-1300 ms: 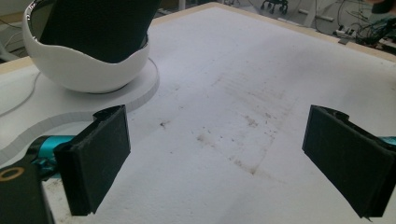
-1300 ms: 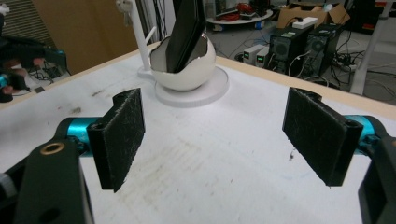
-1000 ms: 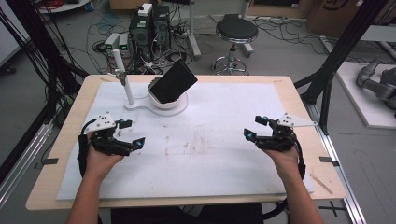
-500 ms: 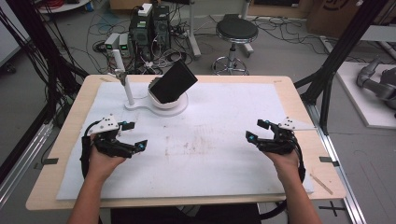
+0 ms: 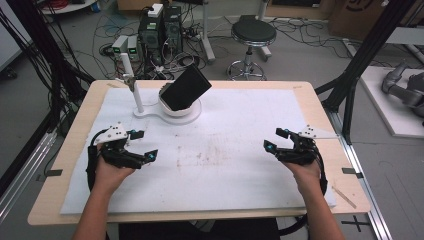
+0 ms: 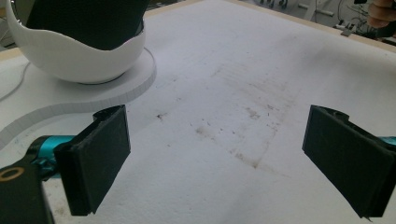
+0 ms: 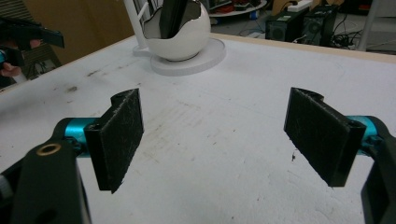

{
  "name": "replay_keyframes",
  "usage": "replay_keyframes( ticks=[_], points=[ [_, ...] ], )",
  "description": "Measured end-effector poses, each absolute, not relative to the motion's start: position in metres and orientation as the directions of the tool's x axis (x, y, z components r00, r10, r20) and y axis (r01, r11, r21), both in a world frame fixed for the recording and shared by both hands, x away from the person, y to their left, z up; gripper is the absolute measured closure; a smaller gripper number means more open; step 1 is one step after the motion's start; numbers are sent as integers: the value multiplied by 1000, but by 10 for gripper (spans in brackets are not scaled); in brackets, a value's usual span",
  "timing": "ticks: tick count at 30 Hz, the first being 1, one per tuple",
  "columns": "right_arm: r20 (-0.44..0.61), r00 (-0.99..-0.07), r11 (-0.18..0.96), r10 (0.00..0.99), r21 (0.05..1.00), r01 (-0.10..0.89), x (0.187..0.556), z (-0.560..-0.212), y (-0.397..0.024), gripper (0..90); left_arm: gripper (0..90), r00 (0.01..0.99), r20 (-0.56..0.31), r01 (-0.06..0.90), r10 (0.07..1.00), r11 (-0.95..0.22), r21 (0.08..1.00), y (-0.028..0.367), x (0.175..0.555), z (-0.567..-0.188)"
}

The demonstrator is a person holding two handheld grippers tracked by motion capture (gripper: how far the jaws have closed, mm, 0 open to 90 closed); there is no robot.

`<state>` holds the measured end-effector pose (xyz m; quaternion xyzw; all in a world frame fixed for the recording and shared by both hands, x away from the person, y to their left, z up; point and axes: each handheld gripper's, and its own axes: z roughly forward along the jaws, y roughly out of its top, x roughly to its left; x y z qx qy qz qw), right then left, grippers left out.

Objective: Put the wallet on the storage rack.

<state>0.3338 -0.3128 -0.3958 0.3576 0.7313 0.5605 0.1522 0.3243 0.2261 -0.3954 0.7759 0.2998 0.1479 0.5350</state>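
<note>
You hold your left tongs [image 5: 142,144] over the left side of the white-covered surface [image 5: 240,165], jaws spread wide with nothing between them. Your right tongs [image 5: 277,139] sit well apart on the right side, also spread and empty. At the far left of the surface a white bowl-shaped holder [image 5: 181,107] on its round base carries a tilted black slab [image 5: 185,87], beside a white post [image 5: 132,85]

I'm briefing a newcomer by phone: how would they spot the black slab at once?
Start at the white mat covering the wooden table. At its far left stands a white bowl-shaped holder beside a thin white post. The black slab leans tilted inside it, the one dark thing there.
</note>
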Motion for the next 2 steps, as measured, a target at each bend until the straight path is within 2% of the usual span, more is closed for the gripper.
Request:
replay_keyframes(
  ticks=[2],
  points=[
    [176,-696,119,696,928,353,334,-396,-313,205,77,776,-93,308,624,-246,919,226,324,-395]
  ],
)
